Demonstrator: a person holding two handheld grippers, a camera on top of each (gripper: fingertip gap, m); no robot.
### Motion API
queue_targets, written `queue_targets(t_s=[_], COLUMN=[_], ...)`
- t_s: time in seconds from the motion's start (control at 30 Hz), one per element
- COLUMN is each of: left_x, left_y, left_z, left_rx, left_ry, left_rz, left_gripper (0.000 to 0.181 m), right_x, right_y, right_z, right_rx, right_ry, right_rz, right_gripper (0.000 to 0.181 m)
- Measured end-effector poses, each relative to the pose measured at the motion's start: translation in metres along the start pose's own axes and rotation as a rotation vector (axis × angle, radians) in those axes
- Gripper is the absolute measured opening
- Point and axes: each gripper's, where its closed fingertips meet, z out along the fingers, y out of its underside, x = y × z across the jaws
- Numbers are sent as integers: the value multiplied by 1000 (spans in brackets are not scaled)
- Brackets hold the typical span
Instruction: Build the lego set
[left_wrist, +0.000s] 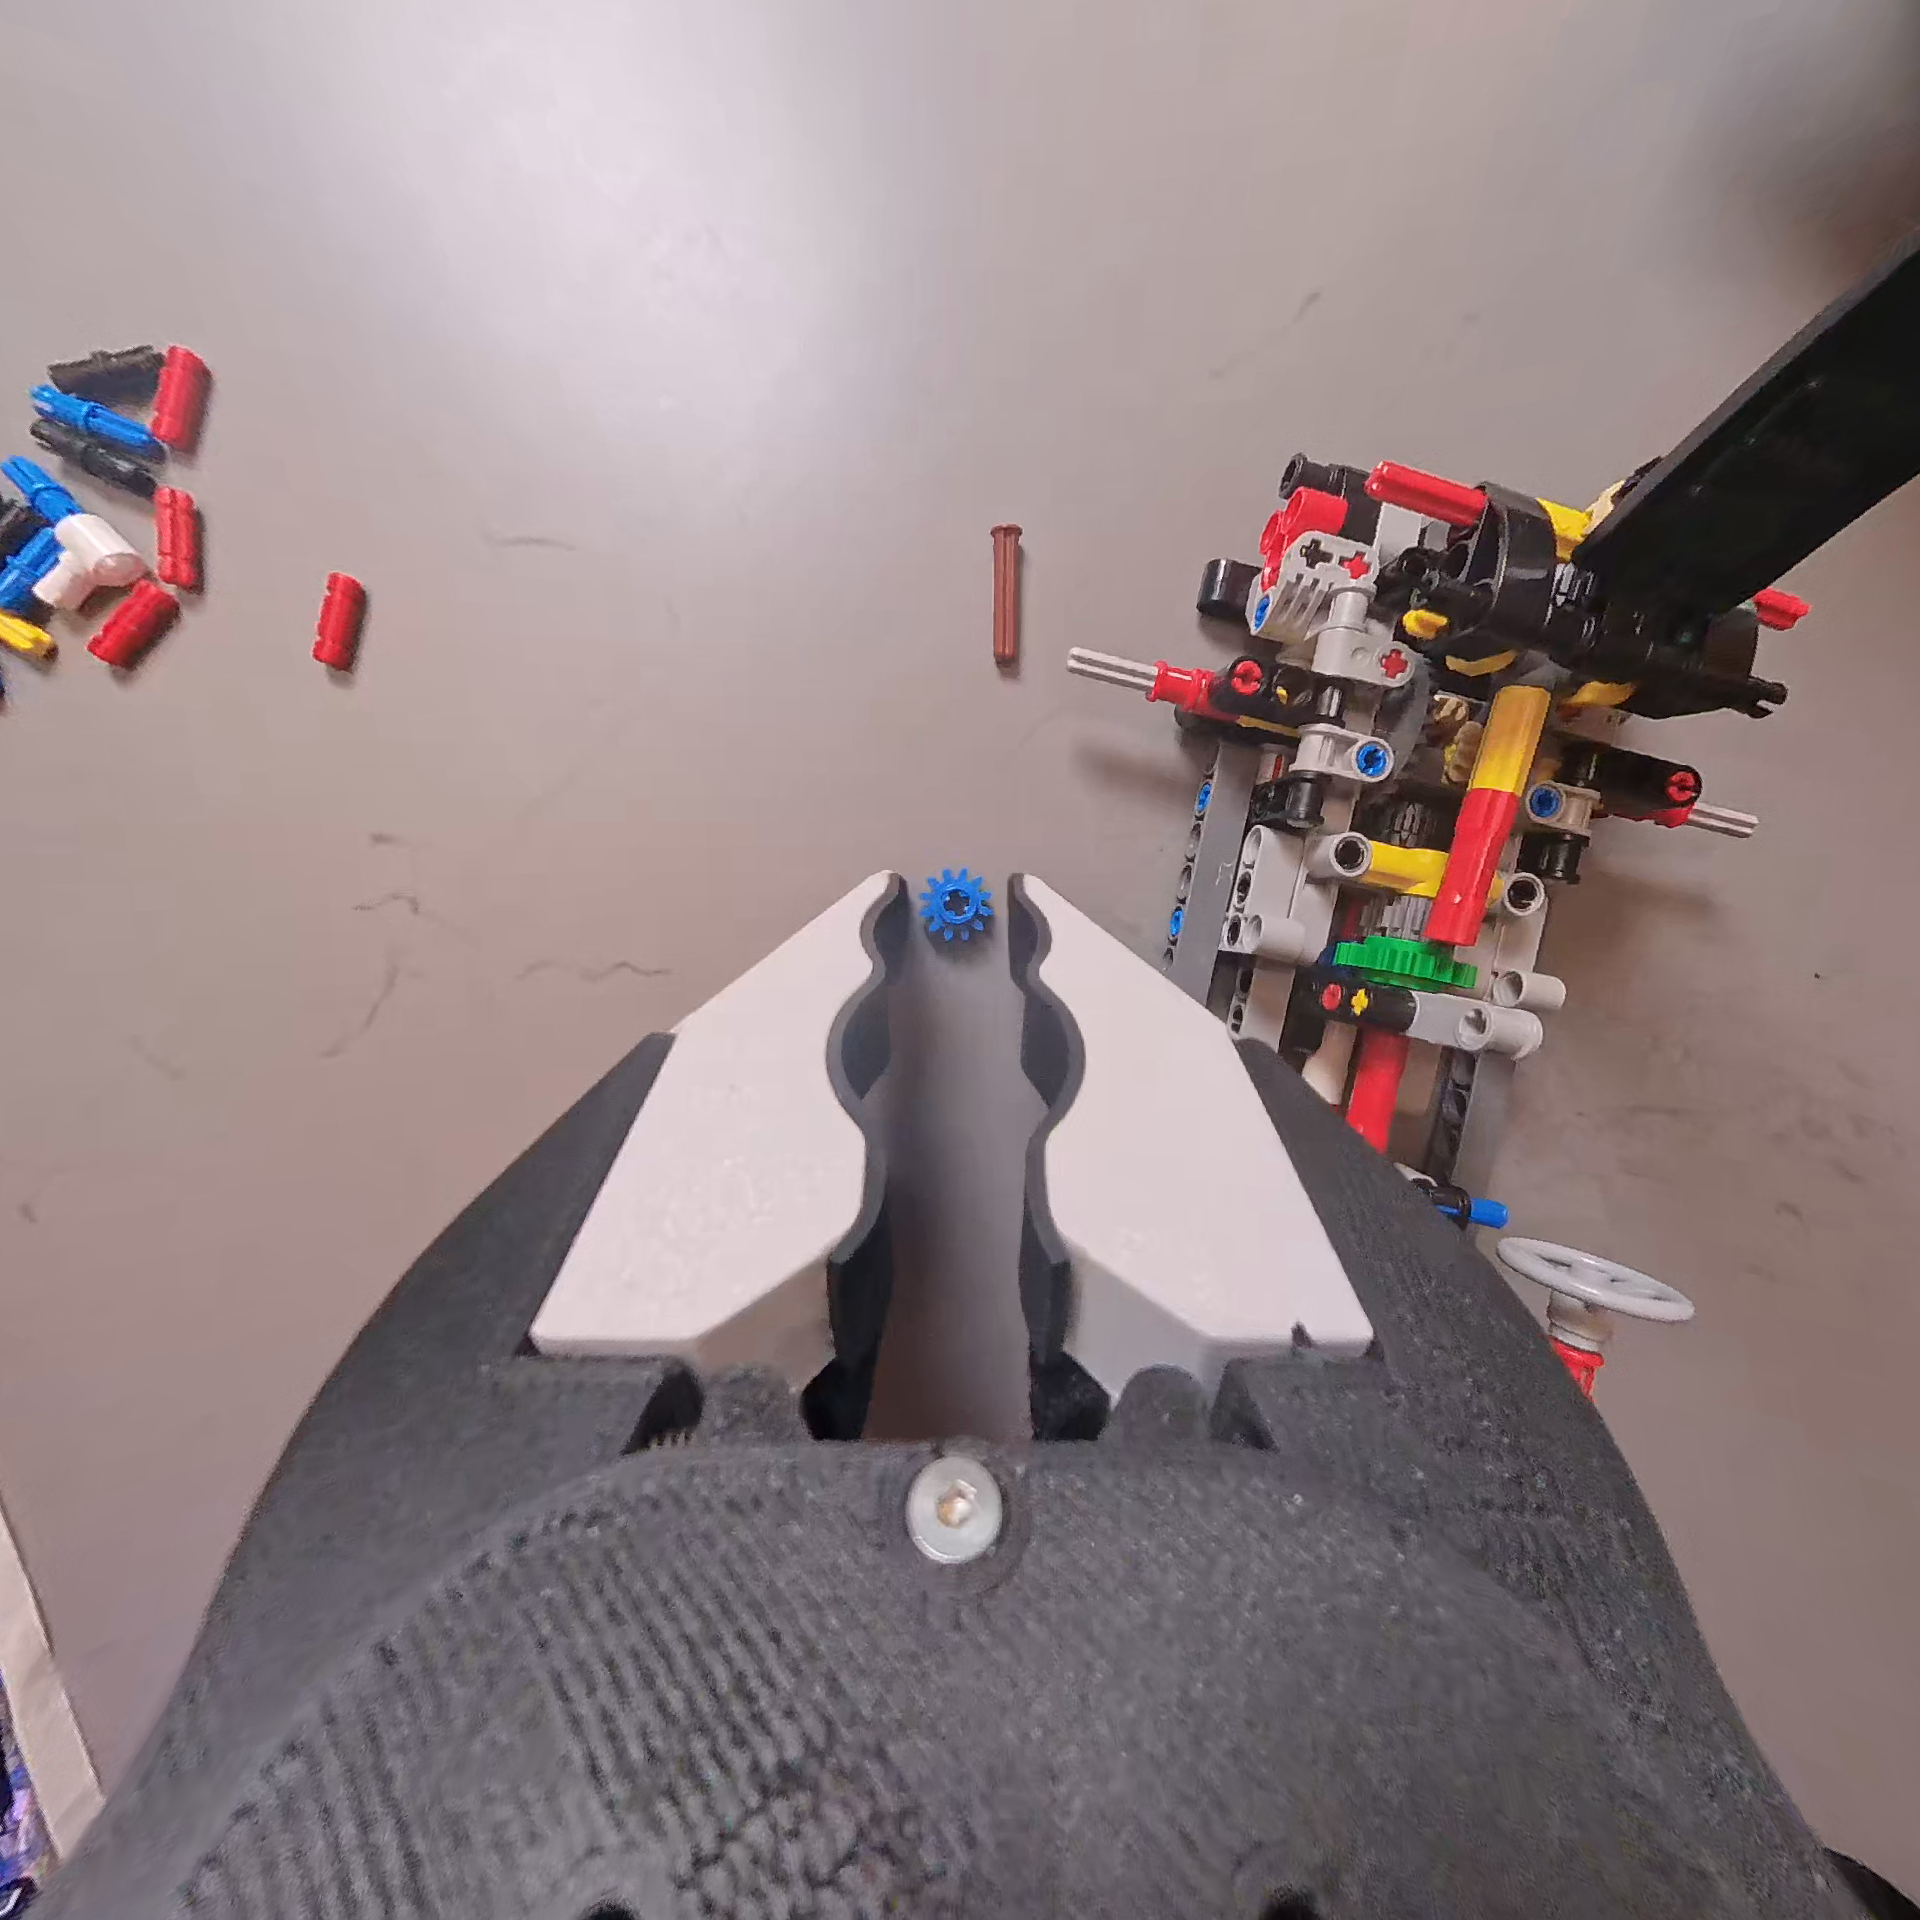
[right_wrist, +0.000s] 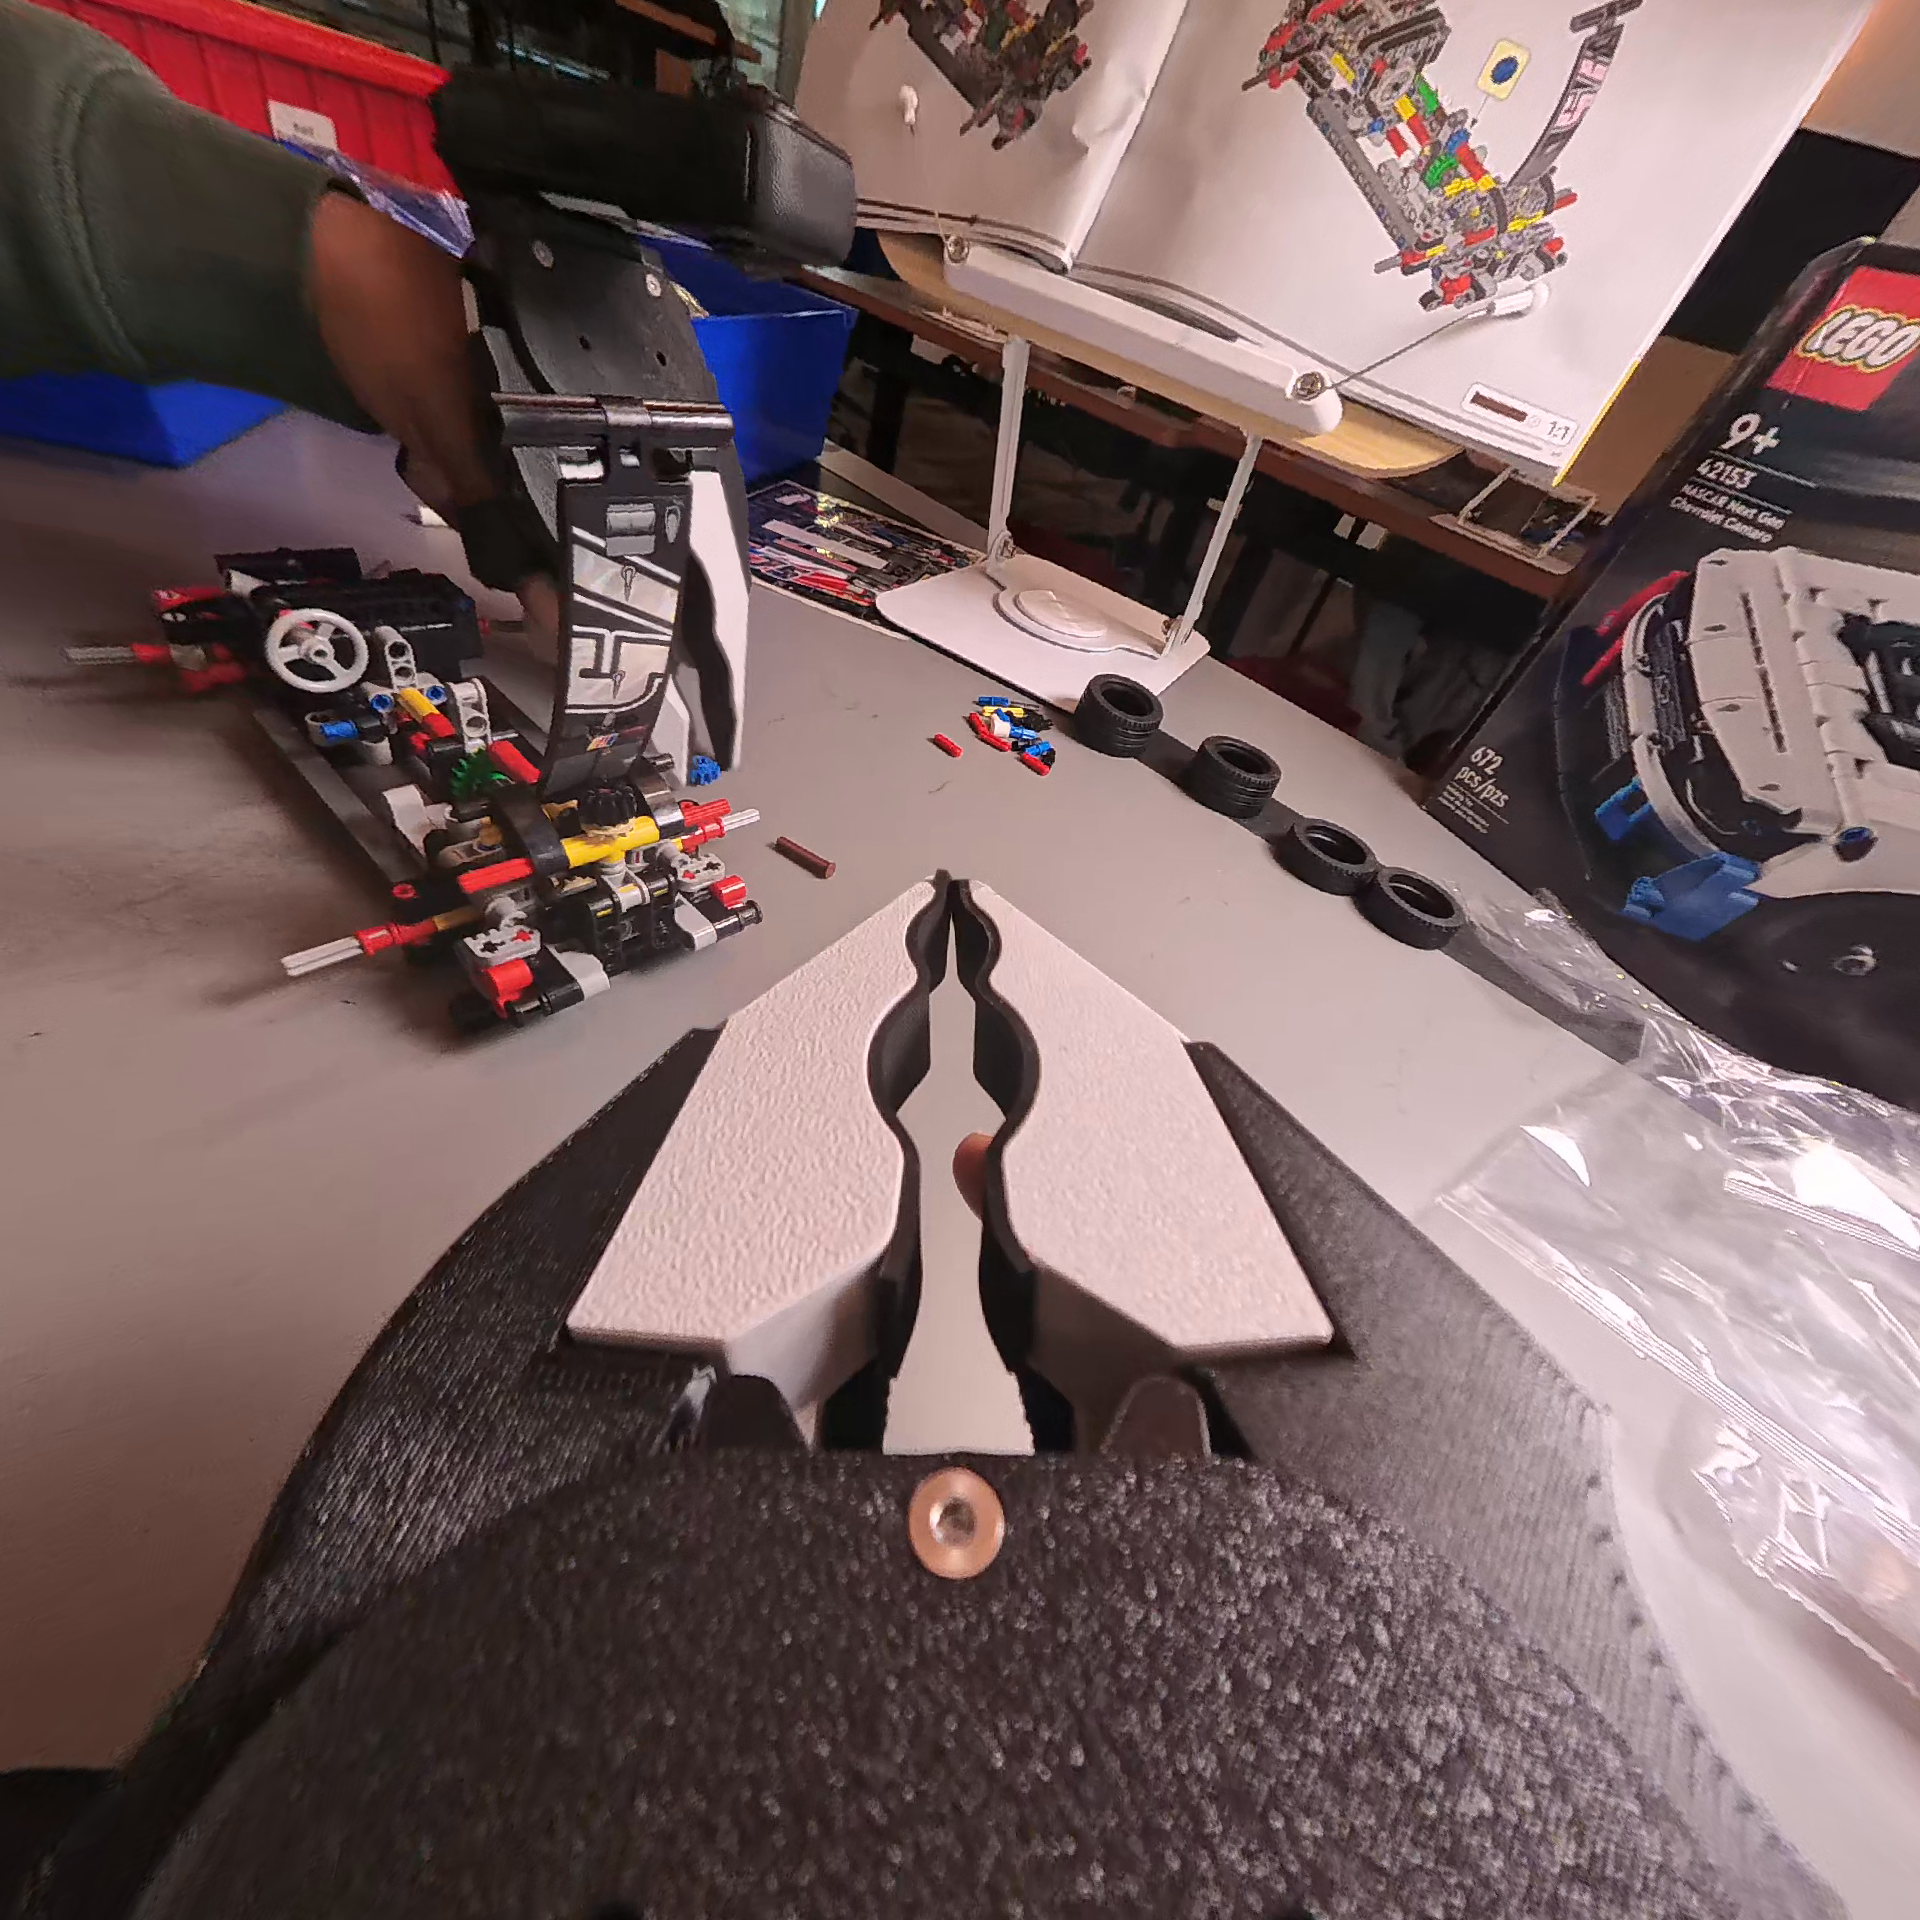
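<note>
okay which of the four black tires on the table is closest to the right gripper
The tire at the near end of the row, beside the clear plastic bag. The other three line up away toward the white book stand.

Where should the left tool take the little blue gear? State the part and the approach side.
Grip the blue gear across its toothed rim, coming straight down from above. It seems to lie flat on the table, hole upward, so only the rim offers opposing faces. The left tool already has its tips either side of it, open, apparently not yet touching; closing there should probably hold it.
</note>
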Motion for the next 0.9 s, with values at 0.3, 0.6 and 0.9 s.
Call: queue_targets(t_s=[0.3,0.6,0.9], left_x=[8,47,69], left_y=[-8,34,65], left_z=[-44,-90,-77], left_rx=[251,350,262], left_ry=[-56,-55,50], left_rz=[-41,-61,22], left_gripper=[28,46,65], right_x=[1,-27,-59], right_y=[14,7,19], right_z=[6,28,34], right_rx=[-42,-85,-178], right_ry=[-18,-203,-323], right_rz=[71,126,73], right_gripper=[0,4,6])
